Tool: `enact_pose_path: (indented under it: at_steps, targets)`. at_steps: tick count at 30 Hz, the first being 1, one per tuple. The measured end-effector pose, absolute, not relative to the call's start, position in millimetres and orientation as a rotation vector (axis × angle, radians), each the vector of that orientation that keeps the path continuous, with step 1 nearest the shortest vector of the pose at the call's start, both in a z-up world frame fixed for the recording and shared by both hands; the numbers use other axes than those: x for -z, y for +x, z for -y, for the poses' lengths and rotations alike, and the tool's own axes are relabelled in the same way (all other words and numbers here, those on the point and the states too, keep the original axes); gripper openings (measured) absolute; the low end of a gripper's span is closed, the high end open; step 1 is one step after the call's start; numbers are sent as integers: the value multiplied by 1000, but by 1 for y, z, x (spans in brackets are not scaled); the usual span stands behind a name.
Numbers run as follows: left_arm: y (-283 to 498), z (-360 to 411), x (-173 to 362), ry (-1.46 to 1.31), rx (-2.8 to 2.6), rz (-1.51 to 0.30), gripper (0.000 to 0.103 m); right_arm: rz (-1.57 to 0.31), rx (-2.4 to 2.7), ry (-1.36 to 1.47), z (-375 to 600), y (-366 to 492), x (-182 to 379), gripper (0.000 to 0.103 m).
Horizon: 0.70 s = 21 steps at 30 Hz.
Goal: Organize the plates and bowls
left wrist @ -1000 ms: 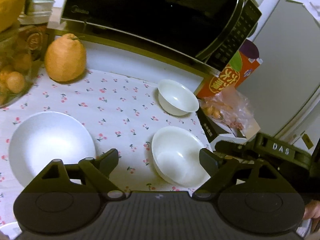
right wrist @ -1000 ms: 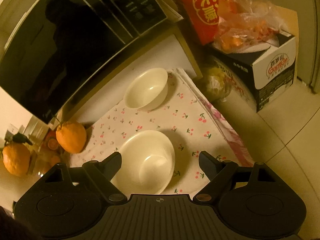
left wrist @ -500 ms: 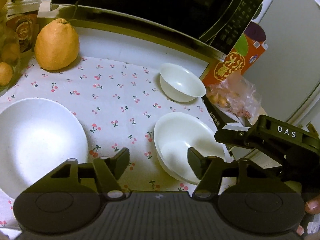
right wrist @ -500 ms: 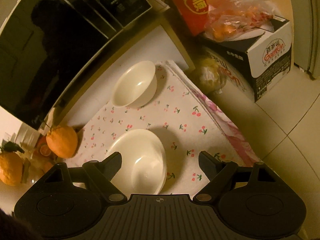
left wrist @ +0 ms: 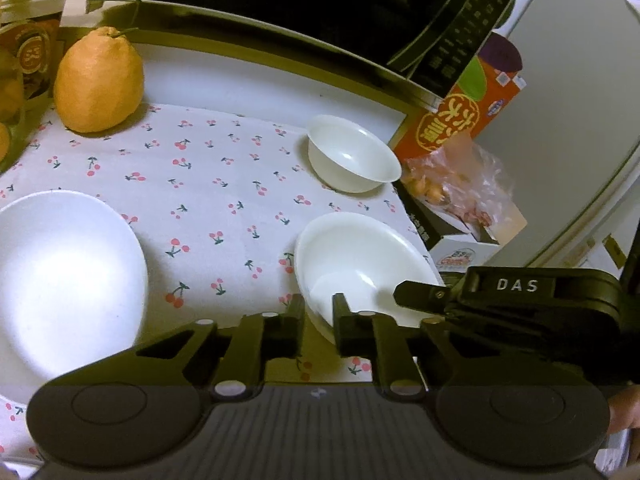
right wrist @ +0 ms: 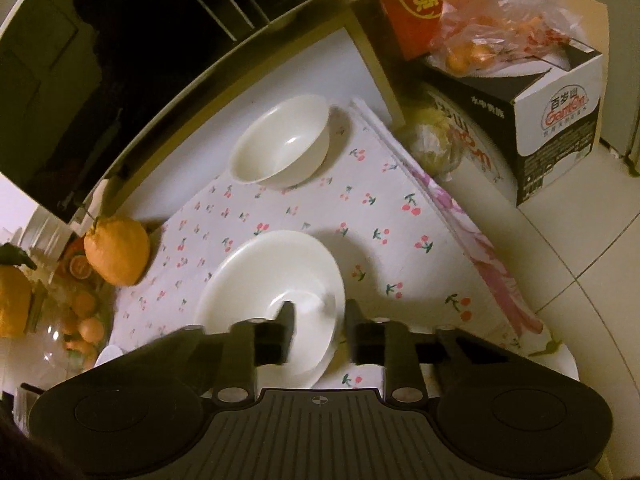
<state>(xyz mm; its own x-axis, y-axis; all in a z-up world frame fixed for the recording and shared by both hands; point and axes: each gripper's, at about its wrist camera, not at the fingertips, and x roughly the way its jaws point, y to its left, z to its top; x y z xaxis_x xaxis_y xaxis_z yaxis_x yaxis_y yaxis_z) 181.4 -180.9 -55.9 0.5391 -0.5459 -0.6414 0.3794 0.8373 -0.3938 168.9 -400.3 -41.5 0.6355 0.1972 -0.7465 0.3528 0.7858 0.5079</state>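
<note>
The plate's [left wrist: 360, 264] near rim is being pinched by both nearly closed grippers, left [left wrist: 318, 322] at 7 o'clock, right [right wrist: 318, 330] at 5. The right fingers [right wrist: 286, 320] are being blurred.

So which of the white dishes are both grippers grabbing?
The wide shallow bowl at the cloth's near right edge. Both grippers straddle its rim; the small deep bowl and big plate sit untouched.
</note>
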Motion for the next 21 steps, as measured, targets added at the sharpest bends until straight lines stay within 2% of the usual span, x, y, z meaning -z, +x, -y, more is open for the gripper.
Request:
enact_pose_path:
  at_steps: [4,21]
  targets:
    - [181,179,54,-214,556,-830,12,-895,100,674,400,168,40,14]
    - [171,168,38,-237,554,-807,12,-864,95,660,390,160,18,14]
